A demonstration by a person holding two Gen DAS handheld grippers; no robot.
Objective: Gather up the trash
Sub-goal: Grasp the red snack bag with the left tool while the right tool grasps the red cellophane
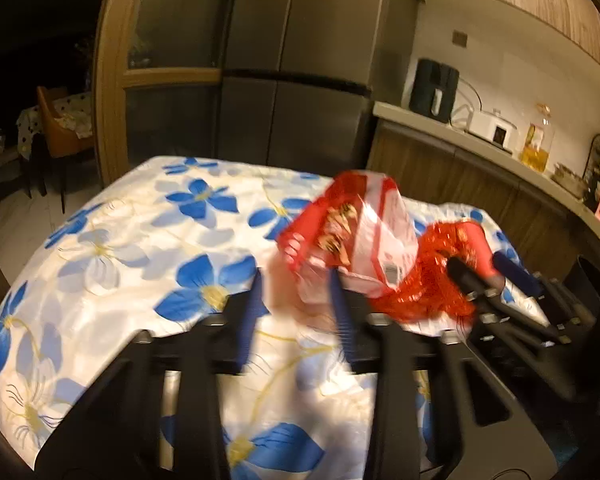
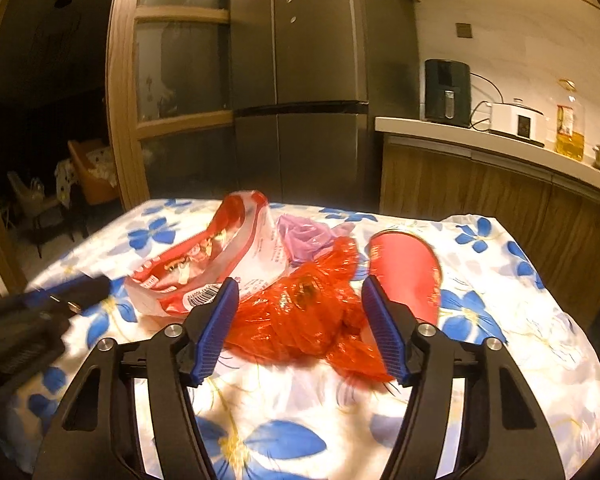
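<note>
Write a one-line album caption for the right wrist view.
Open right gripper straddles crumpled red plastic bag on flowered tablecloth.

A home kitchen: a tall steel refrigerator point(image 2: 300, 92) beside a wood-framed glass door point(image 2: 180, 80), a wood-fronted counter point(image 2: 480, 140) carrying a black air fryer point(image 2: 447, 92), a white cooker point(image 2: 516, 118), seemingly a rice cooker, and a cooking-oil bottle point(image 2: 569, 128); a floral tablecloth point(image 2: 280, 420) covers the table.

Ahead of my right gripper point(image 2: 298, 328) the crumpled red bag point(image 2: 304, 312) sits between the spread jaws. A red cup point(image 2: 408, 272) lies just right of it, a snack wrapper point(image 2: 216, 256) just left. The tablecloth point(image 1: 112, 248) lies bare on the left and near side.
</note>
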